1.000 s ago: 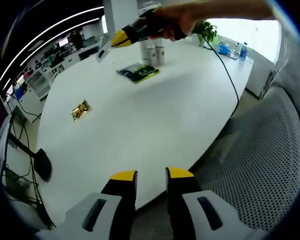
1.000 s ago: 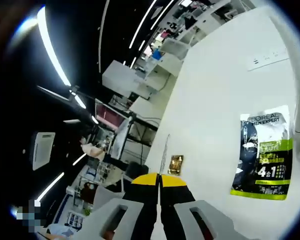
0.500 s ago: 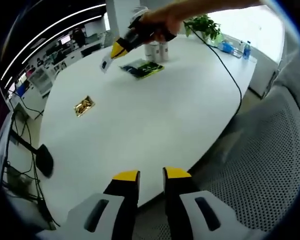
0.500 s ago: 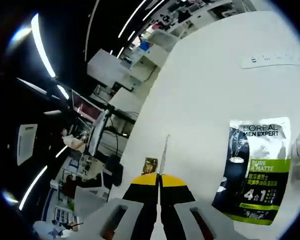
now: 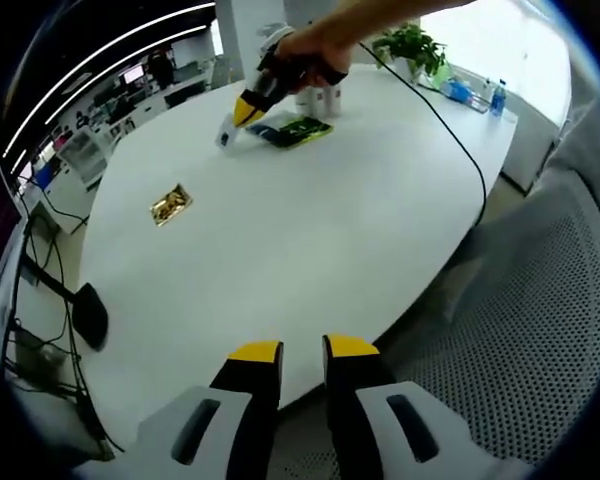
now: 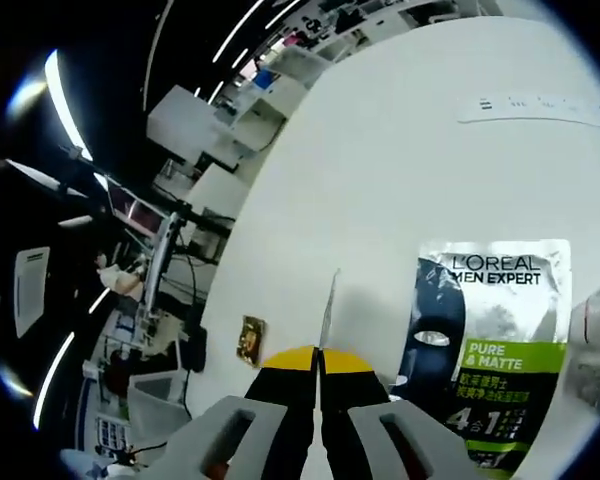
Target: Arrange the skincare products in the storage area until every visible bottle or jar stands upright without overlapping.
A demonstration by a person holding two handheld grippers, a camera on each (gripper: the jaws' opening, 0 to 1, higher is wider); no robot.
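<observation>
The white table [image 5: 310, 220] carries the green-and-black sachet [image 6: 485, 345] flat beside upright bottles [image 5: 320, 97] at its far end. The right gripper [image 6: 320, 365], nearest these, is clamped on a thin sachet [image 6: 328, 300] held edge-on. The left gripper [image 5: 302, 352], slightly parted and empty, hangs off the table's near edge.

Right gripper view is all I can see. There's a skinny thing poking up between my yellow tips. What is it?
Observer: In the left gripper view it shows flat-on: a small white packet, pinched by the right gripper above the table.
Operator: Are there any bottles?
Observer: Yes, white bottles stand upright just beyond the green sachet.
Operator: Where's my other gripper?
Observer: The left gripper is open, at the table's near edge, far from the products.
</observation>
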